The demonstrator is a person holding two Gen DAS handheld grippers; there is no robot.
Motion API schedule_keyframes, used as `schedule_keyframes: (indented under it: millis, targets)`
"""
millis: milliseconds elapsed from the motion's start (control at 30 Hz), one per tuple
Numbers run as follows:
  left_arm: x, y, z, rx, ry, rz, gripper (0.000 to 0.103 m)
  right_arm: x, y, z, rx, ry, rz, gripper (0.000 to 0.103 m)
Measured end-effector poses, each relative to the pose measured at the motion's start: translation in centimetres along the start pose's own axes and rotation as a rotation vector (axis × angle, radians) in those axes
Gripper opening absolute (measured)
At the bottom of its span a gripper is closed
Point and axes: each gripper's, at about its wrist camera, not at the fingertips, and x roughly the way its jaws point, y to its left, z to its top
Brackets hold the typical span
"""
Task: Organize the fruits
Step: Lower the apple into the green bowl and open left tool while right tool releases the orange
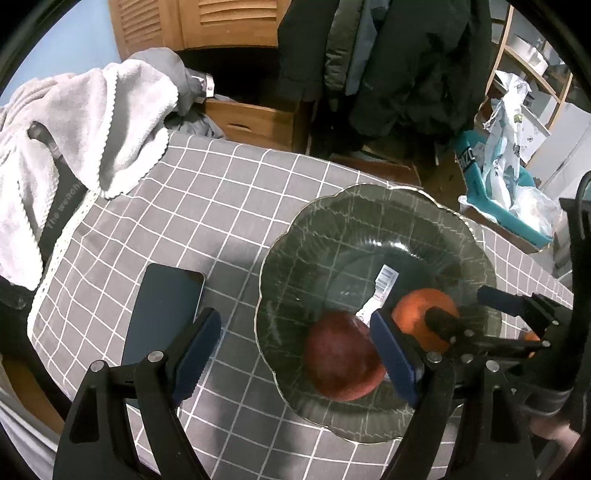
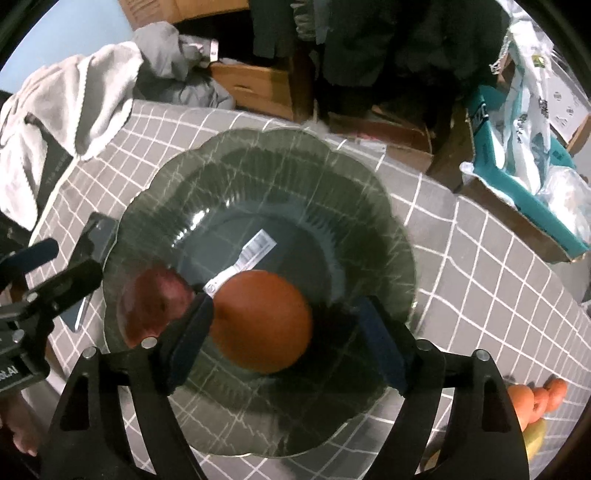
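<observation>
Orange [image 2: 262, 321] in glass bowl [image 2: 258, 162], right gripper [image 2: 284, 339] open around it

Left tongs [image 1: 295, 354] pointing steeply downward, jaws standing wide apart, gripping nothing, right tongs [image 2: 284, 339] angling steeply down, jaws spread, pads pressing nothing

- Tabletop [image 1: 236, 206] sits under a grey cloth gridded with white lines, a lace-like white trim along its left edge.
- Pale towel [image 1: 92, 122] lies heaped at the far left corner.
- Behind it, a blue wall [image 1: 74, 33] and louvred wooden doors [image 1: 207, 22].
- Dark coats [image 1: 388, 55] hang in the middle, over a wooden box [image 1: 255, 122] on the floor.
- Far right: a light wooden shelf unit [image 1: 524, 62], with a teal carton [image 2: 517, 177] stuffed with plastic bags below it.
- Light is dim and cool.
</observation>
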Motion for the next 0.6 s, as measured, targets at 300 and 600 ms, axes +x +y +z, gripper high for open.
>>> schedule_keyframes:
  millis: [300, 600]
  targets:
    - [-2.9, -0.7, 0.3, 0.005, -0.058, -0.034, 0.084, -3.9, -1.9, 0.2, 0.055, -0.092, -0.053, 0.082]
    - [-6.4, -2.1, 0.4, 0.037, -0.117, -0.078, 0.084, -10.0, -2.9, -0.5, 0.067, -0.214, -0.122, 0.082]
